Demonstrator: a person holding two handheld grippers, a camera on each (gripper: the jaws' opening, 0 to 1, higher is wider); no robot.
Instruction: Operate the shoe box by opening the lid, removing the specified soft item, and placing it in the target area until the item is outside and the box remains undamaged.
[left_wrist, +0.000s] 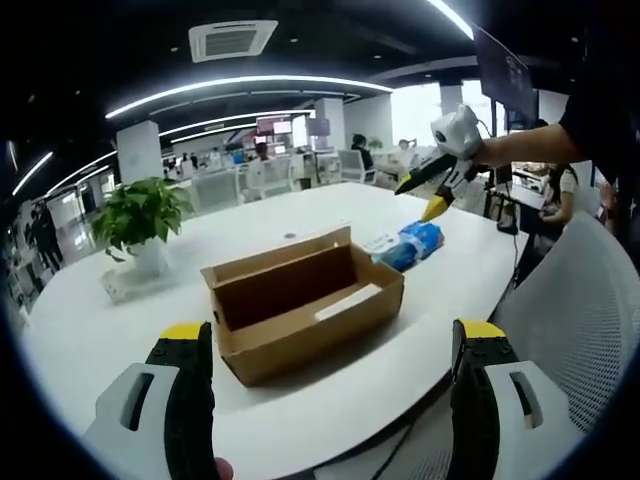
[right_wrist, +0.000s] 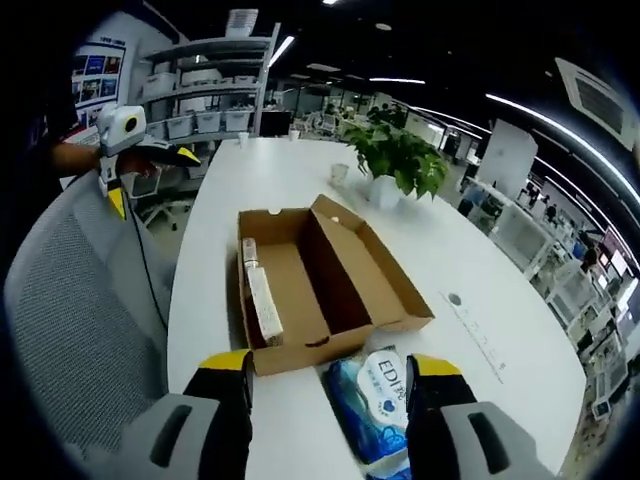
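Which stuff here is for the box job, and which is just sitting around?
For the job: box, lid open; blue soft pack on the table beside it; left gripper; right gripper.
Just around: plant, chair, shelves.

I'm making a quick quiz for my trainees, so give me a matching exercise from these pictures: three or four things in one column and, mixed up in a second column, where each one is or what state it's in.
Things:
1. cardboard box
2. blue pack
3. potted plant
4. right tool

Place or state:
A. lying on the white table just outside the box
B. standing at the far side of the box
C. lid open, white slip inside
D. open, over the blue pack

Pairs: 1-C, 2-A, 3-B, 4-D
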